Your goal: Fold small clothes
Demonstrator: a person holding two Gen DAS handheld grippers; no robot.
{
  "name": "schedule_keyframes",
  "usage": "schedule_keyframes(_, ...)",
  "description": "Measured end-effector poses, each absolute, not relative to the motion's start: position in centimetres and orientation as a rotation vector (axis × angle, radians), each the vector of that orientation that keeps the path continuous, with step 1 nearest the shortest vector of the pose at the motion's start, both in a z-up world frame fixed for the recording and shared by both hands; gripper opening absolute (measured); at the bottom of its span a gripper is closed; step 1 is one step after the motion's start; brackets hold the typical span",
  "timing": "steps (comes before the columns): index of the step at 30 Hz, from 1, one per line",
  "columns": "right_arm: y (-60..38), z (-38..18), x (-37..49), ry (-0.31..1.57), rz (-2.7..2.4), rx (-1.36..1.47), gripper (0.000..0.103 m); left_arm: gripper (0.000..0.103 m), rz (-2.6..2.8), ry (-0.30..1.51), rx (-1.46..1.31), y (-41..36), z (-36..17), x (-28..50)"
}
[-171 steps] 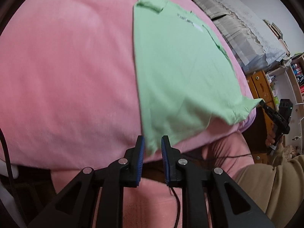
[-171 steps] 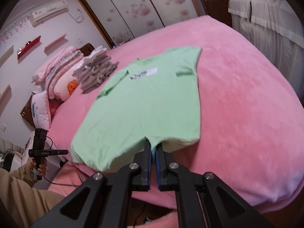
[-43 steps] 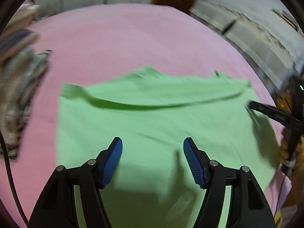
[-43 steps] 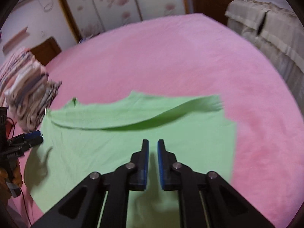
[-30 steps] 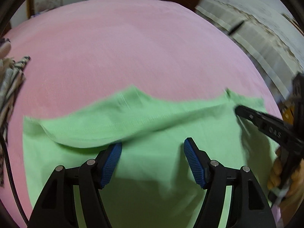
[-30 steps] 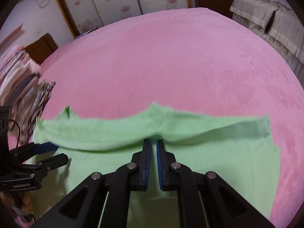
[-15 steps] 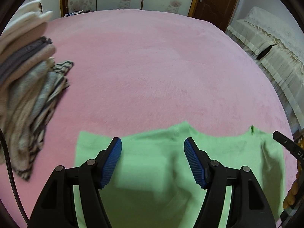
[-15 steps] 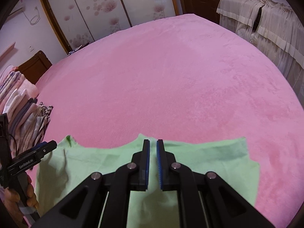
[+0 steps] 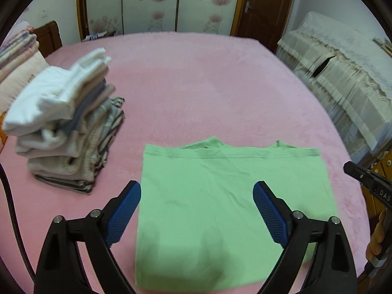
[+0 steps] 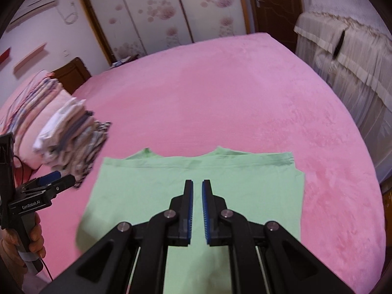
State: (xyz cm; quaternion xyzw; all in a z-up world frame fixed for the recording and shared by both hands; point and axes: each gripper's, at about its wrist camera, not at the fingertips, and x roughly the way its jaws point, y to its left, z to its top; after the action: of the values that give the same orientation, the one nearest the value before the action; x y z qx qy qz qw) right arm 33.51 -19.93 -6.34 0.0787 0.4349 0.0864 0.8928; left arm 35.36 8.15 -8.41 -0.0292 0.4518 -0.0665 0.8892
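A light green cotton T-shirt (image 9: 227, 196) lies folded in half on the bed's pink plush blanket (image 9: 208, 85), its hemmed edge laid across the top so that the neckline and a shoulder tip peek out just beyond it. It sits flat near the near edge of the bed, a rough rectangle with soft creases.

The left tongs (image 9: 197, 210) hang above the shirt with their blue ribbed pads (image 9: 123, 214) spread wide; their jaws have just been opening, and nothing is between them (the cloth below is well clear of the pads). In the right wrist view the left tongs (image 10: 52, 180) show at the left edge, held by a hand (image 10: 27, 240) on a grey handle.

The right tongs (image 10: 197, 209) hover over the middle of the shirt (image 10: 196, 178) with the pads nearly together, only a thin slit between them, and they grip nothing.

To the left of the shirt stands a stack of folded clothes in white, beige, grey and stripes (image 9: 66, 127), close beside it but not touching. Behind the stack lies folded pink striped bedding (image 10: 31, 103). A cream frilled cover (image 9: 348, 80) drapes furniture to the right of the bed, and floral sliding wardrobe doors (image 9: 152, 5) fill the far wall.
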Motion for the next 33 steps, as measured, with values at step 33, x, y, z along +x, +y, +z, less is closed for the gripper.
schedule_keyframes(33, -13.0, -19.0, 22.3, 0.954, 0.124, -0.043, 0.007, 0.082, 0.148, 1.037, -0.102, 11.2, -23.5, 25.0)
